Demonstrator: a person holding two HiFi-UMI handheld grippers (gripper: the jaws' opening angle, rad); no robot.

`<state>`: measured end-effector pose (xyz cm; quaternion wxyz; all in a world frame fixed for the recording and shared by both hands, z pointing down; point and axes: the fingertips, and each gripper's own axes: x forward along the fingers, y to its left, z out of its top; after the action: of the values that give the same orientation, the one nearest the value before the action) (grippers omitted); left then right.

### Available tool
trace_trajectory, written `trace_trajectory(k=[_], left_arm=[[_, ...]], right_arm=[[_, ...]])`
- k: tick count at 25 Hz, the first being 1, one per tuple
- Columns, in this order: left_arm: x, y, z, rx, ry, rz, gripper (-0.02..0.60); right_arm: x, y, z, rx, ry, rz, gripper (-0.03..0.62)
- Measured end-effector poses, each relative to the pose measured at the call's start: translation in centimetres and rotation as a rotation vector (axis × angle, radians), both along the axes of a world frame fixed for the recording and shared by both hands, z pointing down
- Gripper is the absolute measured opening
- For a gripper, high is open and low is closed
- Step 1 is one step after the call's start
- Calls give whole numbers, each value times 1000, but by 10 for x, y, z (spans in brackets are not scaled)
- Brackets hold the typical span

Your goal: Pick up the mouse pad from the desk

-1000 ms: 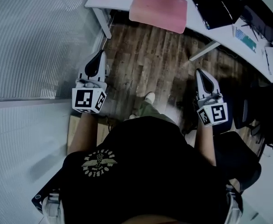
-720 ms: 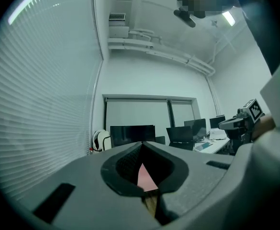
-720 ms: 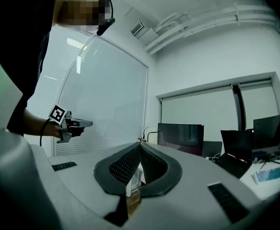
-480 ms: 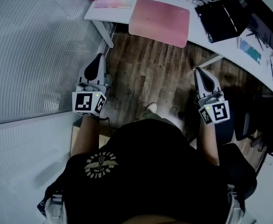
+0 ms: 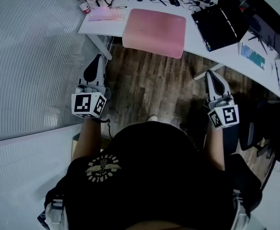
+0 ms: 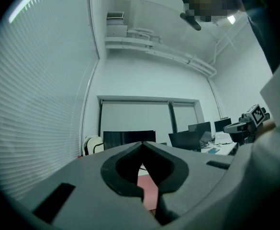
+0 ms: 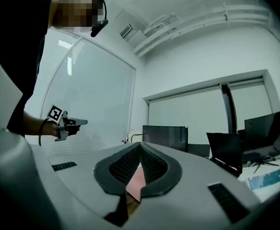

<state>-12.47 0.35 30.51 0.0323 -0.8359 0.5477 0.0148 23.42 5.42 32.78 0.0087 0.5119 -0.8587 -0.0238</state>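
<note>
A pink mouse pad (image 5: 154, 32) lies on the white desk (image 5: 197, 37) with its near edge hanging over the desk's front. My left gripper (image 5: 99, 59) is shut and empty, held over the wooden floor short of the desk's left end. My right gripper (image 5: 210, 75) is also shut and empty, over the floor below the desk's front edge. Both point level toward the desk. A strip of the pink pad (image 6: 148, 191) shows past the closed jaws in the left gripper view, and the pad (image 7: 137, 181) shows likewise in the right gripper view.
An open black laptop (image 5: 218, 23) sits right of the pad. A pale keyboard (image 5: 105, 14) and a dark monitor (image 6: 128, 139) stand at the desk's left. White desk legs (image 5: 97, 44) reach the floor near my left gripper. A ribbed glass wall (image 5: 29, 56) runs along the left.
Both grippers have moved forward toward the desk, still shut. The desk and pink pad have come lower and closer in the head view.
</note>
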Motion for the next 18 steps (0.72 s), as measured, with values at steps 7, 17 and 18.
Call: trace_trajectory(k=[7, 17, 18], left_arm=[[11, -12, 5, -28, 0, -14, 8], [8, -26, 26, -66, -41, -4, 7], [8, -30, 27, -66, -50, 2, 8]], right_arm=[[30, -12, -2, 12, -26, 25, 2], [22, -26, 21, -21, -34, 20, 2], [21, -28, 23, -24, -37, 23, 2]])
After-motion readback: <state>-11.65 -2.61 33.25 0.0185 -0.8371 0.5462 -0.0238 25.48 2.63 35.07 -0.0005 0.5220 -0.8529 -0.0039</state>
